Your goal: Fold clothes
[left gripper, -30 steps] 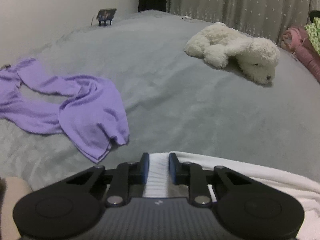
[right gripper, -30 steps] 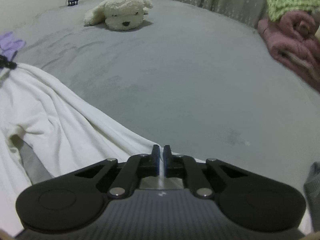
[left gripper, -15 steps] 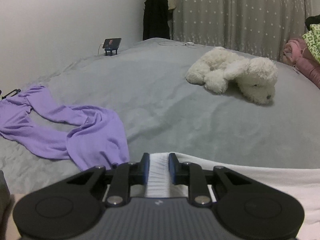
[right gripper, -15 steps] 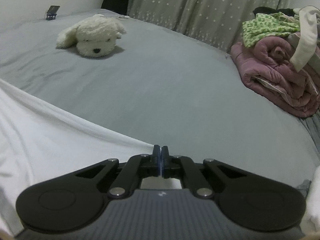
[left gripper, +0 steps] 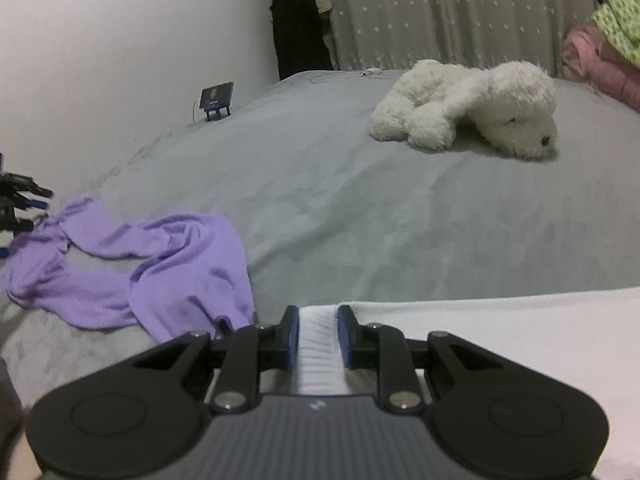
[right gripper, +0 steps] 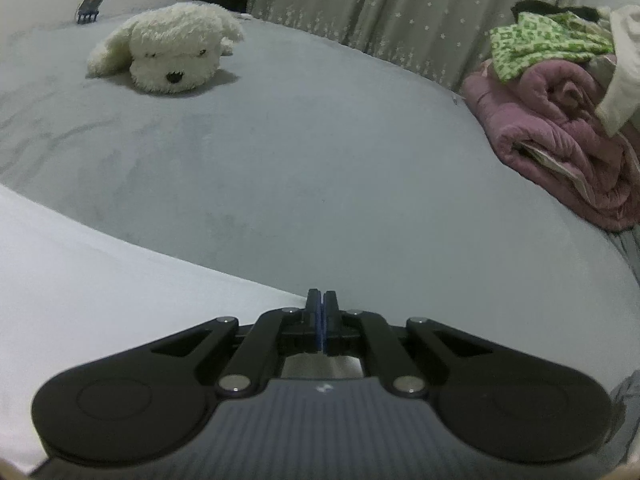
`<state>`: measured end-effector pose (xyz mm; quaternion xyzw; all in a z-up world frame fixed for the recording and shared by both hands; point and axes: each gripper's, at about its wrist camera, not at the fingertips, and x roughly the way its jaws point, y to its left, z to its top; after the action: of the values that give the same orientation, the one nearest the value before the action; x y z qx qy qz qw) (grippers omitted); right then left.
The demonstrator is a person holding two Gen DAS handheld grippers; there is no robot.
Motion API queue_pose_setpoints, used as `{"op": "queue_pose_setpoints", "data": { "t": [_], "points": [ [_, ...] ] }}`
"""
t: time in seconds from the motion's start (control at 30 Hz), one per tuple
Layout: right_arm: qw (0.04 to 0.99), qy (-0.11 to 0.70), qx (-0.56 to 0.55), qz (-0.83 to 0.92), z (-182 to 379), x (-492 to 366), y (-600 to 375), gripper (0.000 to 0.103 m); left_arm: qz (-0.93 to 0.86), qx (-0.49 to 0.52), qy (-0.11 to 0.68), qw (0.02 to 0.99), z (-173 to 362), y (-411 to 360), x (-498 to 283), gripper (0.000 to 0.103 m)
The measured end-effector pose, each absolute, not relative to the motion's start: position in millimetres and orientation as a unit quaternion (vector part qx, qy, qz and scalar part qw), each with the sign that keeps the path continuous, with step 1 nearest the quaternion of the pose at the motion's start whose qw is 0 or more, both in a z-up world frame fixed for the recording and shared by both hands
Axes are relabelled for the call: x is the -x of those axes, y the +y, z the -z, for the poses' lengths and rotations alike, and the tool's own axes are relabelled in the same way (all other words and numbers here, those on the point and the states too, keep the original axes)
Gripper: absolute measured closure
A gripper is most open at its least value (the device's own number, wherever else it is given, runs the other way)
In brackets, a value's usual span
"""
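Both grippers clamp one white garment above the grey bed: the left gripper pinches a bunched fold, the right gripper its thin edge, cloth stretched between them.

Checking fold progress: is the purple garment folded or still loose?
Loose, unfolded. The purple garment lies crumpled on the grey bed, one long part trailing left; neither hand-held gripper touches it.

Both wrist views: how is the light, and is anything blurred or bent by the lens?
Left wrist view: dim, even light; purple garment and plush dog look soft; bed bulges from fisheye, corners dark. Right wrist view: same dim light, dog sharper, white cloth washed out, curtain bowed.
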<state>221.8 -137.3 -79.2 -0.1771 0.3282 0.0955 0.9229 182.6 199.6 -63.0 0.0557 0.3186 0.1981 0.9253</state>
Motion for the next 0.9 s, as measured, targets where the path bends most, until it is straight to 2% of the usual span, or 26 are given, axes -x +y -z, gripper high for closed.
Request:
{"op": "queue_pose_setpoints", "data": {
  "t": [0.03,0.07,0.13,0.17,0.2,0.23,0.4,0.6,0.9],
  "points": [
    [0.923,0.332,0.168,-0.099,77,-223,-138,0.098,-0.197,-0.057,0.32,0.925,60,198,-182,0.079],
    [0.922,0.34,0.153,-0.107,74,-223,-142,0.091,-0.195,-0.057,0.32,0.925,57,196,-182,0.078],
    [0.918,0.356,0.127,-0.12,66,-222,-149,0.086,-0.192,-0.058,0.322,0.925,51,192,-181,0.066],
    [0.916,0.363,0.116,-0.125,62,-220,-154,0.08,-0.191,-0.059,0.323,0.925,48,191,-180,0.062],
    [0.916,0.365,0.11,-0.125,58,-218,-160,0.072,-0.189,-0.059,0.324,0.925,45,189,-180,0.062],
    [0.916,0.366,0.107,-0.122,55,-215,-168,0.07,-0.188,-0.06,0.325,0.925,42,187,-179,0.062],
    [0.915,0.379,0.109,-0.09,38,-206,-216,0.07,-0.139,-0.045,0.324,0.935,22,167,-175,0.053],
    [0.892,0.433,0.117,-0.054,27,-211,-274,0.07,-0.043,-0.049,0.348,0.935,17,121,-171,0.049],
    [0.865,0.501,-0.004,-0.02,13,-205,-325,0.07,0.083,-0.032,0.363,0.928,33,50,-164,0.049]
  ]
}}
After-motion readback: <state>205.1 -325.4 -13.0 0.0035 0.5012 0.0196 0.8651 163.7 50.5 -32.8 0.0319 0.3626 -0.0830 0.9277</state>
